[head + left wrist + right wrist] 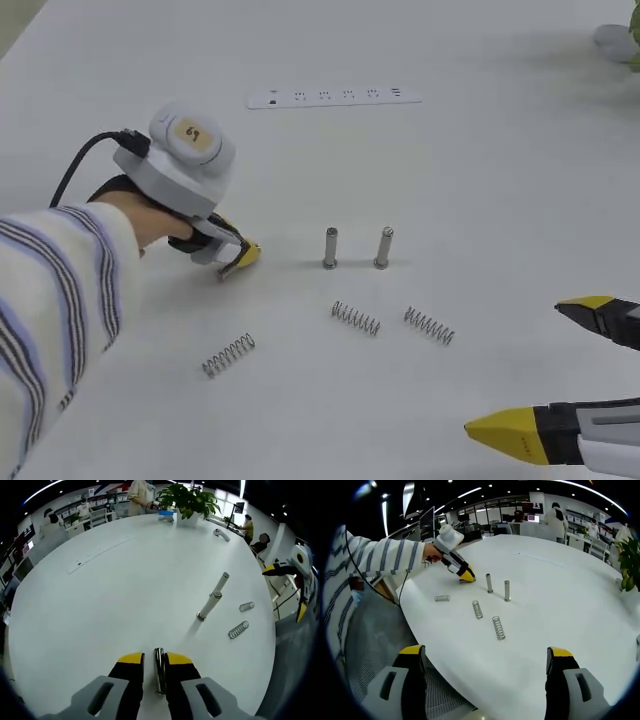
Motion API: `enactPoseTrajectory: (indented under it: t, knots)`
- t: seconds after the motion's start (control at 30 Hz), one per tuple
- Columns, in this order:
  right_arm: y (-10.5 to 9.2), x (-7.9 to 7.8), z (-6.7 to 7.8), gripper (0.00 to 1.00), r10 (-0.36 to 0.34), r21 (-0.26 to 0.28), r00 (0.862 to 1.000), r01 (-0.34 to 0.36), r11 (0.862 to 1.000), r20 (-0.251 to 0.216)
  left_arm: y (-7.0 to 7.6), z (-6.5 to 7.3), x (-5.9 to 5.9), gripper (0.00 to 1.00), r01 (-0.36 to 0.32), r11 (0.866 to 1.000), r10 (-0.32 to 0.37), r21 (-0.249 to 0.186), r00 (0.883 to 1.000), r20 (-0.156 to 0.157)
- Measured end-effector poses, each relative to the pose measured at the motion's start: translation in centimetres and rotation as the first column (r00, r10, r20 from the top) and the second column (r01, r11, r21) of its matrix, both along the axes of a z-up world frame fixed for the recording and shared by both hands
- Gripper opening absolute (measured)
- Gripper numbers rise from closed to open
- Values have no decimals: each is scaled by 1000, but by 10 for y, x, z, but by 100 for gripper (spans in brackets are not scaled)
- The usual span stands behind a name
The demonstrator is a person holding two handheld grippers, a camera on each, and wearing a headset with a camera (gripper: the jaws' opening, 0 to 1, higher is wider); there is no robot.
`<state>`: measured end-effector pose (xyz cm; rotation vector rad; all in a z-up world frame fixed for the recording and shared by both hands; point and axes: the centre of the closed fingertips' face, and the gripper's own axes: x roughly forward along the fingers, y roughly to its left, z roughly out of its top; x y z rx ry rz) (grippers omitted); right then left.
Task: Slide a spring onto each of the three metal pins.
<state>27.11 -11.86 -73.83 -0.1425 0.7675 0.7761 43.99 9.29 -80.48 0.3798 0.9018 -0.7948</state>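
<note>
Two metal pins (pixel 330 248) (pixel 384 247) stand upright side by side on the white table (pixel 480 170). A third pin (pixel 159 671) sits between the jaws of my left gripper (pixel 155 660), which is shut on it, tips low at the table (pixel 240 258), left of the standing pair. Three springs lie flat in front of the pins: one at the left (pixel 229 355), one in the middle (pixel 355 317), one at the right (pixel 429 325). My right gripper (pixel 540 370) hangs open near the table's front right, holding nothing, its yellow tips wide apart (pixel 486 655).
A white power strip (pixel 333 97) lies at the far side of the table. A potted plant (pixel 187 500) stands at the far edge. The table's rounded near edge (pixel 445 645) runs just ahead of the right gripper. People stand at desks in the background.
</note>
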Motion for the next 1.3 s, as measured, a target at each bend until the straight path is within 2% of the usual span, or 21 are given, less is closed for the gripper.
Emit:
enactPoseTrajectory:
  t: [0.27,0.4,0.47,0.57,0.73,0.8,1.07,1.17,1.3]
  knots:
    - [1,0,1,99,-2,7,1000,2,1000,4,-1,-1,0,7,23,999,-23,22,1000,9]
    - [2,0,2,99,-3,15,1000,3,1000,7,0,-1,1,5,5,1000,-5,15,1000,5]
    - [2,0,1,99,-5,15,1000,5,1000,8,1,-2,2,3,3,1000,-3,27,1000,13]
    - [0,0,0,99,-9,10,1000,9,1000,8,1,-2,4,2,-23,999,23,34,1000,7]
    - [-1,-1,0,99,-11,15,1000,11,1000,7,1,-2,5,1,-29,998,29,58,1000,6]
    - [-1,-1,0,99,-12,13,1000,12,1000,7,2,-3,5,0,-47,998,47,50,999,1]
    - [-2,-2,2,99,-8,10,1000,8,1000,7,2,-3,5,0,-41,998,41,48,999,-1]
    - [-1,-3,2,99,0,7,1000,0,1000,9,4,-3,5,0,-69,997,69,20,997,-19]
    - [-1,-3,2,99,1,1,1000,-1,1000,6,3,-3,5,0,-62,998,63,23,998,-22]
